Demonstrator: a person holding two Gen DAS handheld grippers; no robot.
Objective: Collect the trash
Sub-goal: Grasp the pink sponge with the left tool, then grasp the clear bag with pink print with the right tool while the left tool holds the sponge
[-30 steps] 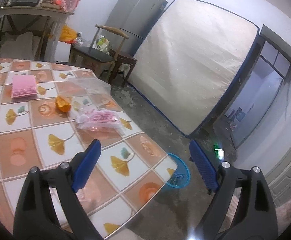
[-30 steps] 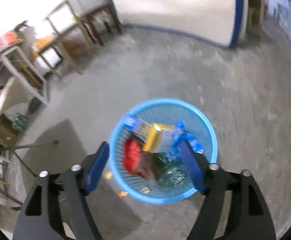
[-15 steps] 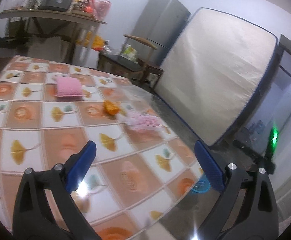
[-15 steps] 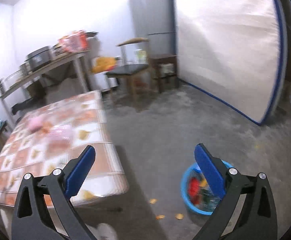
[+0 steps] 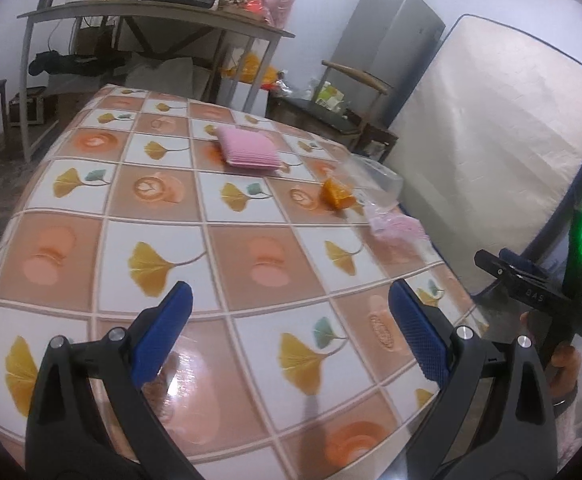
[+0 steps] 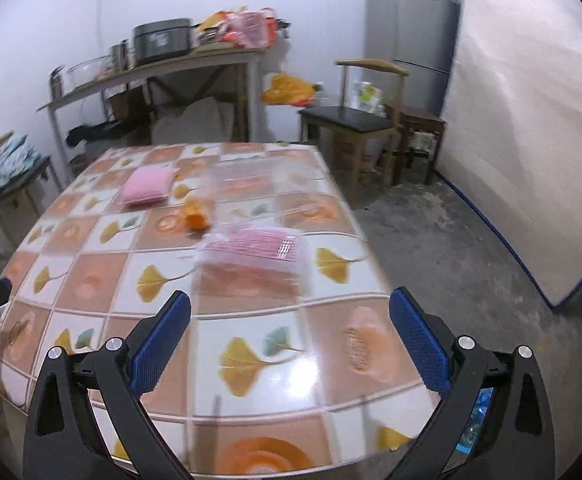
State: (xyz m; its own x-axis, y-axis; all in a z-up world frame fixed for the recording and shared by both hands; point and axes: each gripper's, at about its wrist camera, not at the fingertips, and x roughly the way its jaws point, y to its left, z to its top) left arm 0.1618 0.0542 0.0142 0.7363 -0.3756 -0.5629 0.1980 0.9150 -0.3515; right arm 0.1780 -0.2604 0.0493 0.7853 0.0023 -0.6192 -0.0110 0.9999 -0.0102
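On the tiled table [image 5: 163, 236] [image 6: 275, 360] lie a pink pack [image 5: 249, 152] [image 6: 147, 189], an orange wrapper [image 5: 335, 194] [image 6: 197, 214], a clear bag of pink items [image 5: 397, 226] [image 6: 257, 248] and an empty clear bag [image 5: 375, 174] [image 6: 243, 174]. My left gripper [image 5: 289, 332] stands open above the table's near edge with nothing between its fingers. My right gripper [image 6: 289, 334] is open and empty too, over the near corner; its body shows at the right of the left wrist view. A slice of the blue trash basket [image 6: 477, 420] peeks behind its right finger.
A long shelf table [image 5: 151, 20] with pots and bags stands at the back wall. A wooden chair [image 6: 357, 120], a grey fridge [image 6: 411, 32] and a mattress [image 6: 531, 120] leaning on the wall fill the right side. Bare concrete floor [image 6: 443, 248] lies right of the table.
The right gripper rose from over the blue basket and swung to face the table. The left gripper moved across the table's near edge. Both sets of jaws stand a little wider.
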